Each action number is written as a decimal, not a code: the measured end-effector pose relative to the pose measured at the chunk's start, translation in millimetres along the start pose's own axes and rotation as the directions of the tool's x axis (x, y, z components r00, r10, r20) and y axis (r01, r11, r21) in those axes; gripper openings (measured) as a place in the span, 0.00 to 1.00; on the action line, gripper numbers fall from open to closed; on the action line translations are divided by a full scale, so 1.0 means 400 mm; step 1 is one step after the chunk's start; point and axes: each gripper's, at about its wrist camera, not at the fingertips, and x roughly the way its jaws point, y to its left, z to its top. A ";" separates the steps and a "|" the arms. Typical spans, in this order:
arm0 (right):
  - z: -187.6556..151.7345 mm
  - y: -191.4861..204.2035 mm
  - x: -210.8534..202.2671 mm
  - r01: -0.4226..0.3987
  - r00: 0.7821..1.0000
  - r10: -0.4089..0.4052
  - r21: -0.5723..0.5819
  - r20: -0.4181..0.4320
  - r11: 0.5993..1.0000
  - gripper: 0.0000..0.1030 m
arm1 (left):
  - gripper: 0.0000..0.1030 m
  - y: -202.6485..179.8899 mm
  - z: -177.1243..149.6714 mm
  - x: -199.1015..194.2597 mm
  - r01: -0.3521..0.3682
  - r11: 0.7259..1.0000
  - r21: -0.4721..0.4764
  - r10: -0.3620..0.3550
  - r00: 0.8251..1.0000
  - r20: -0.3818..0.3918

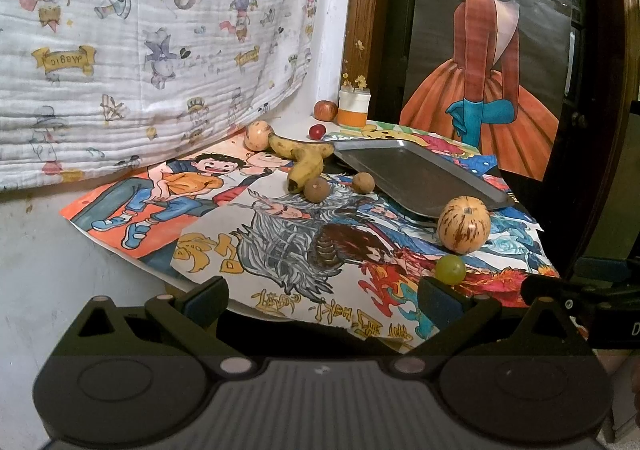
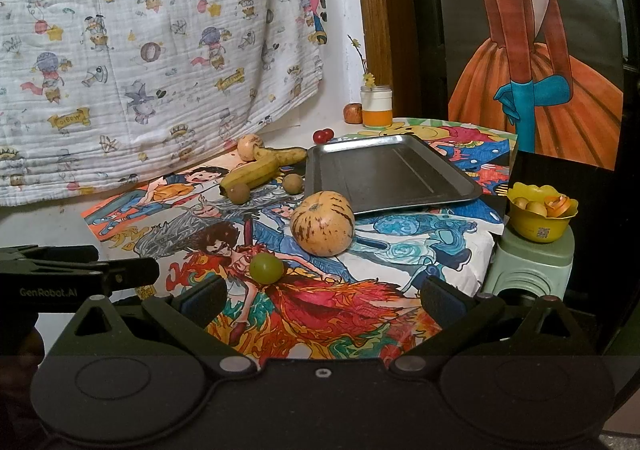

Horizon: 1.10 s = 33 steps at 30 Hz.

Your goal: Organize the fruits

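Both tongs empty, fingers spread wide, held low at the near edge of the desk. Left tongs point(image 1: 324, 300) face the drawings; right tongs point(image 2: 322, 298) sit just to their right, and each shows at the side of the other's view.

Desk point(image 1: 52, 250) is covered with colored cartoon drawings point(image 2: 320, 306). Metal tray point(image 2: 384, 174) lies empty at the back right on the drawings.

Fruits, all outside the tray:
- Green grape point(image 2: 266, 268) nearest, just ahead of the right tongs, between their fingers in line of sight, not touched.
- Striped pepino melon point(image 2: 322, 224) just behind the grape, close to the tray's near edge; contact with the tray cannot be told.
- Two brown longans point(image 1: 317, 189) point(image 1: 363, 183), left of the tray, near each other.
- Two spotted bananas point(image 2: 256, 170) crossed behind the longans, one tip near the left longan.
- Small pale melon point(image 2: 249, 147) at the bananas' far end, touching them.
- Red cherry tomatoes point(image 2: 322, 135) behind the tray's far left corner; two show in the right view, one in the left.
- Red apple point(image 1: 325, 110) at the back, beside a white-and-orange jar point(image 2: 376, 106) holding a flower sprig.

Off the desk, right: yellow bowl point(image 2: 540, 216) with peels and round fruit on a green stool point(image 2: 532, 262). Printed cloth point(image 1: 140, 42) hangs behind the desk; painting of a figure in an orange dress point(image 2: 536, 50) at right.
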 end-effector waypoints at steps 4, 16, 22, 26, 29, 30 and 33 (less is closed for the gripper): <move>0.003 -0.002 0.002 -0.001 1.000 0.001 -0.001 -0.001 1.000 1.00 | 1.00 0.000 0.000 -0.001 0.000 1.000 0.000 0.000 1.000 -0.002; 0.068 -0.041 0.032 -0.011 0.999 0.012 -0.012 0.031 1.000 1.00 | 1.00 -0.009 0.024 0.016 0.015 0.999 0.047 -0.015 1.000 -0.016; 0.110 -0.072 0.079 -0.035 0.999 0.035 -0.027 -0.003 0.999 1.00 | 1.00 -0.042 0.037 0.034 0.063 0.992 0.113 -0.061 0.998 -0.022; 0.133 -0.091 0.122 -0.049 0.998 0.049 -0.002 -0.050 0.999 1.00 | 1.00 -0.073 0.042 0.051 0.092 0.983 0.158 -0.088 0.996 -0.029; 0.144 -0.105 0.156 -0.086 0.992 0.090 0.040 -0.090 0.995 0.99 | 1.00 -0.098 0.045 0.067 0.114 0.976 0.186 -0.109 0.993 -0.039; 0.146 -0.108 0.165 -0.097 0.990 0.101 0.050 -0.098 0.994 0.99 | 1.00 -0.106 0.046 0.072 0.121 0.973 0.194 -0.114 0.992 -0.044; 0.149 -0.115 0.191 -0.104 0.987 0.113 0.080 -0.116 0.991 0.99 | 1.00 -0.129 0.048 0.088 0.142 0.967 0.210 -0.134 0.990 -0.053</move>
